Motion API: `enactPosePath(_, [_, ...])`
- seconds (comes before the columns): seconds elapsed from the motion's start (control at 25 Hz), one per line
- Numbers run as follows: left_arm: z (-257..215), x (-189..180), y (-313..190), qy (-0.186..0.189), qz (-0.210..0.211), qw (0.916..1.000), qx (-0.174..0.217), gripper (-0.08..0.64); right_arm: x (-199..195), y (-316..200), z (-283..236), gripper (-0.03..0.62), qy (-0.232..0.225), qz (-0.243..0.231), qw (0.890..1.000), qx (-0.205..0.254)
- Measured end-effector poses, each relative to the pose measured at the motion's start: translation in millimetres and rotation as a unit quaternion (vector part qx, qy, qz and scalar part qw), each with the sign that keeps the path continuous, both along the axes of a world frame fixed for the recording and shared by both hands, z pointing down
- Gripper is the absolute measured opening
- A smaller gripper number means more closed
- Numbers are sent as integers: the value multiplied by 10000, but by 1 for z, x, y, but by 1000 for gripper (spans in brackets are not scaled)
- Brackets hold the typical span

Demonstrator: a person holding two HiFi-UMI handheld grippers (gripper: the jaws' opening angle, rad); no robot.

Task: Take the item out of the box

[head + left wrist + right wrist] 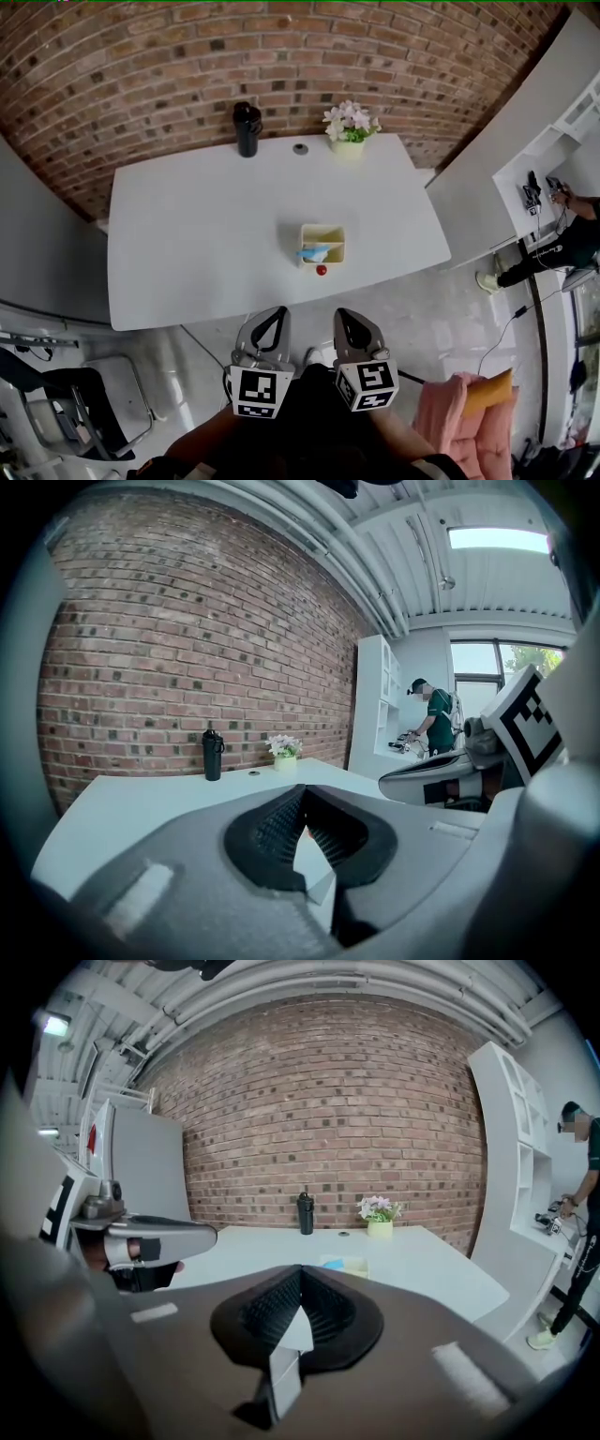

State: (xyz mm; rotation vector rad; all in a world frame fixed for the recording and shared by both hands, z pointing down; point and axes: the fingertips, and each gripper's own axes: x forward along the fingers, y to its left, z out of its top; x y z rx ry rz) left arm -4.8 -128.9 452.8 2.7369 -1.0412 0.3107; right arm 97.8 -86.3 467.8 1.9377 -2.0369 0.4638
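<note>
Both claws hang short of the desk, over the floor in front of its near edge, side by side and a little apart. The left claw is pressed together with nothing between its jaws, and the right claw is pressed together and empty as well.

The box stands on the desk ahead of them, nearer the front edge than the back, with bare desktop on every side of it. The blue item lies inside the box, against its left wall. A small red thing sits on the desk just beside the box's near wall.

Along the far edge stand a black bottle, a small round thing and a pot of flowers, all well apart from the box. The left half of the desk is bare.

Behind the desk runs a brick wall. A dark chair stands on the floor at the lower left, and something pink at the lower right. To the right, past the desk's corner, a person stands at white shelving.
</note>
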Motion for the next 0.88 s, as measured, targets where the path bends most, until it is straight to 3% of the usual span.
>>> enactPosePath(0.32, [10, 6, -20, -78, -265, 9996, -84, 5, 15, -26, 12, 2, 1, -245, 9996, -105])
enactPosePath(0.88, [29, 33, -68, -237, -1062, 9934, -371, 6, 57, -91, 39, 3, -1, -1189, 9913, -560])
